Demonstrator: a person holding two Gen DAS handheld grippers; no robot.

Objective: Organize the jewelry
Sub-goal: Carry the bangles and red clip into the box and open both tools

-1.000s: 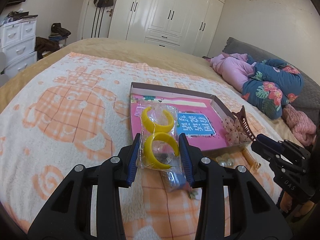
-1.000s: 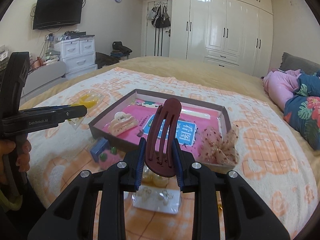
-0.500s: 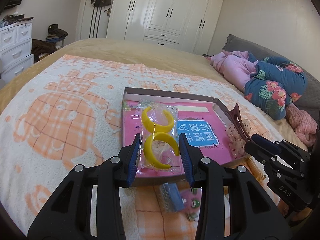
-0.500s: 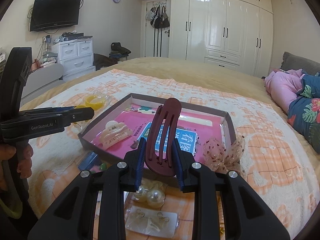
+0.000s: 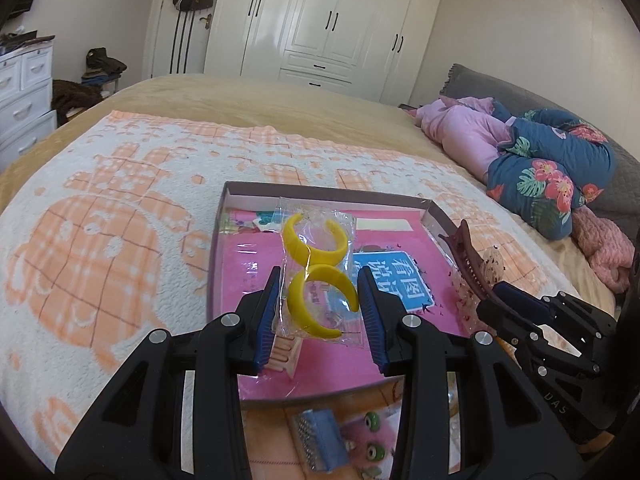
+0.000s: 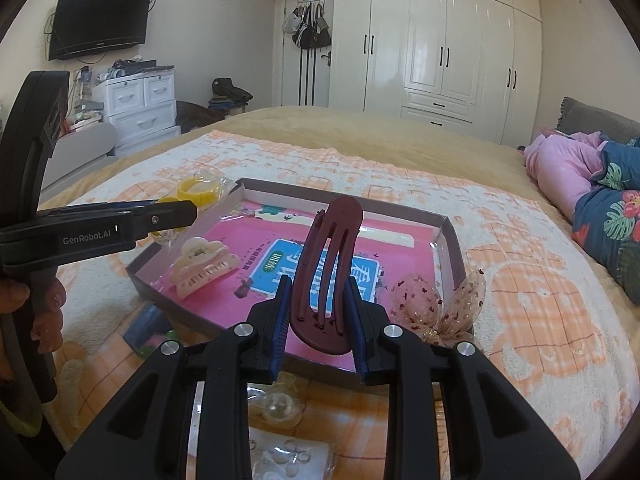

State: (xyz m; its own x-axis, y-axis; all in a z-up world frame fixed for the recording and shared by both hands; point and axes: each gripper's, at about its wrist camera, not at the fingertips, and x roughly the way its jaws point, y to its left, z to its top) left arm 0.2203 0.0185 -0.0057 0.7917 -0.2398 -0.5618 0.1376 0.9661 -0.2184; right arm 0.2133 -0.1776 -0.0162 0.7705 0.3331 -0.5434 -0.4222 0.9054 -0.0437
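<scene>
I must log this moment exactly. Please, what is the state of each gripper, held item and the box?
Left gripper: shut on clear packet of yellow hoop earrings.
Right gripper: shut on dark red plastic hair clip.
Shallow pink-lined cardboard box: open, holds cream claw clip.

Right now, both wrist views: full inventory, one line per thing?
tray: 1, grey rim, pink printed liner, on the blanket.
blanket: 1, white with orange check, over the bed.
packet of hoop earrings: 1, clear bag, two yellow hoops, over the tray, held.
hair clip: 1, maroon, pronged, over the tray's near edge, held.
claw clip: 1, cream, in the tray's left part.
mesh bow: 1, pink, spotted, at the tray's right near corner.
pearl pieces: 2, clear-white, on the blanket before the tray.
fuzzy clip: 1, pink, green eyes, before the tray.
left tongs: black, blue pads, shut on the packet.
right tongs: black, blue pads, shut on the hair clip.
</scene>
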